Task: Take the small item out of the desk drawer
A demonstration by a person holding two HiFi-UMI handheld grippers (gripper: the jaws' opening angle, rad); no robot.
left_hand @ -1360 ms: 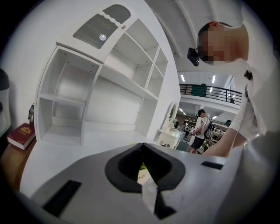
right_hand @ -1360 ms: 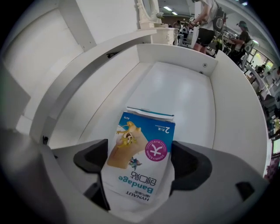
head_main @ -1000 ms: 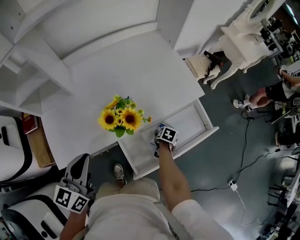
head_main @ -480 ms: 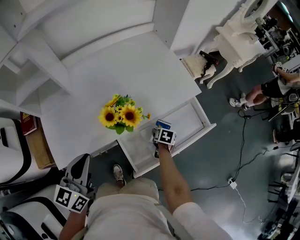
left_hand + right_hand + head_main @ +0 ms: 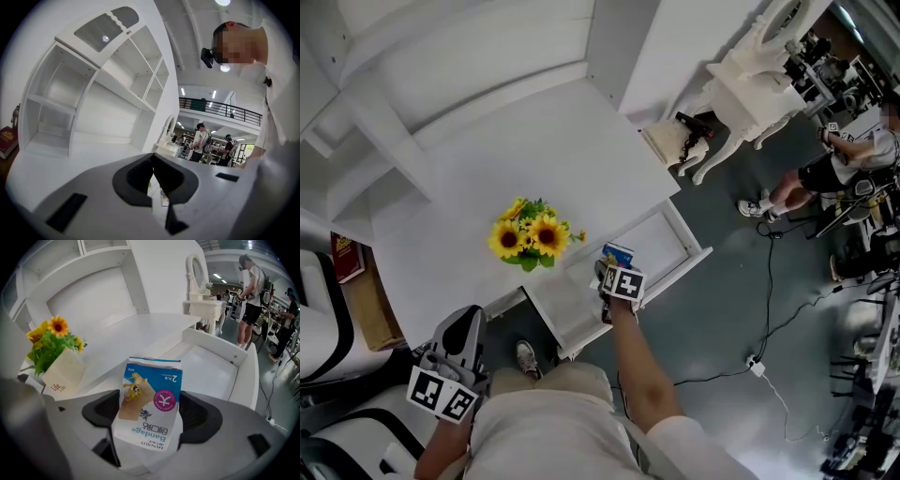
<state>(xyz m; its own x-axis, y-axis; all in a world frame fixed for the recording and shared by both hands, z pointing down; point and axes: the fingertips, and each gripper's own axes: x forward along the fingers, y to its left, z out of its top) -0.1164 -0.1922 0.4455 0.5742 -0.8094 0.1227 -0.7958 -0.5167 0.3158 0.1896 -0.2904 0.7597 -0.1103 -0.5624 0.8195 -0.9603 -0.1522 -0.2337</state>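
Bandage box (image 5: 149, 404): blue/white, pink circle, tan patch. Desk (image 5: 534, 141) & drawer (image 5: 675, 246): white. Sunflowers (image 5: 530, 239), box's 9 o'clock: yellow, green lvs. Floor (image 5: 722, 309): dk grey.

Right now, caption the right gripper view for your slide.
Right gripper holds a bandage box over the open drawer, sunflowers nearby.

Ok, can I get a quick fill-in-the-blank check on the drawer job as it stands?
1. The right gripper is shut on a small box labelled ____.
2. The desk drawer stands ____.
3. The small box is held ____ the desk drawer, not resting in it.
4. The left gripper holds ____.

Missing words: Bandage; open; above; nothing.
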